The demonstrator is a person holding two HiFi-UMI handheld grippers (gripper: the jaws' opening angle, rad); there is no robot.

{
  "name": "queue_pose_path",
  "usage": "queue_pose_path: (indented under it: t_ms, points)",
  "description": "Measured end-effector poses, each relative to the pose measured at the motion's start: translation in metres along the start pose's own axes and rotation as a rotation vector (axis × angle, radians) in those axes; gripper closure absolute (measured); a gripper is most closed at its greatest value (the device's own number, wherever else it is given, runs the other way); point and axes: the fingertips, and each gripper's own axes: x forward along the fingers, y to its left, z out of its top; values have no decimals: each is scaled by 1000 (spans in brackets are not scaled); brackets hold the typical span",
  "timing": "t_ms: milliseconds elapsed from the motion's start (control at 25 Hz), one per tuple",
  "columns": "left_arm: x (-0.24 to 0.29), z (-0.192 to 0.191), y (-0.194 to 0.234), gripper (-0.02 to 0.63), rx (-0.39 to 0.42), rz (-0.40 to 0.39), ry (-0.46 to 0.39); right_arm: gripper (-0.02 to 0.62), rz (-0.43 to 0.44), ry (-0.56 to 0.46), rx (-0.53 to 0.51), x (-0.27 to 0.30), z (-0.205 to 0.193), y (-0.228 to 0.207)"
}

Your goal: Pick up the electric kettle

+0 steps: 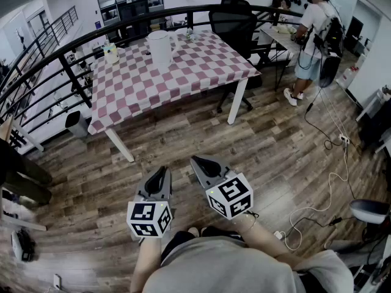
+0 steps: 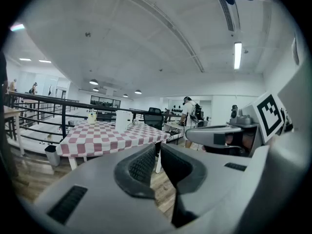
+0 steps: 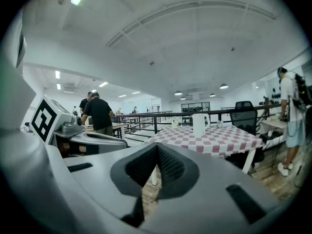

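Observation:
A white electric kettle stands upright on the far side of a table with a red-and-white checked cloth. It also shows small and distant as the kettle in the left gripper view and as the kettle in the right gripper view. My left gripper and right gripper are held side by side over the wooden floor, well short of the table. Both are shut with nothing between the jaws.
A small yellowish container stands near the table's far left corner. A black office chair is behind the table on the right, a black railing curves behind it. A person stands at a desk at right. Cables trail across the floor.

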Motion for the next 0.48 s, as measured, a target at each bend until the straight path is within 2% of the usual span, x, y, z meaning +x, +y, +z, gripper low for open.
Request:
queue_pose_path:
  t_ms: [200, 480]
  points:
    - [3, 1, -1, 558, -8, -18, 6, 591, -12, 29, -13, -3, -4, -5]
    - [5, 9, -2, 558, 5, -51, -12, 591, -43, 8, 1, -1, 1, -6]
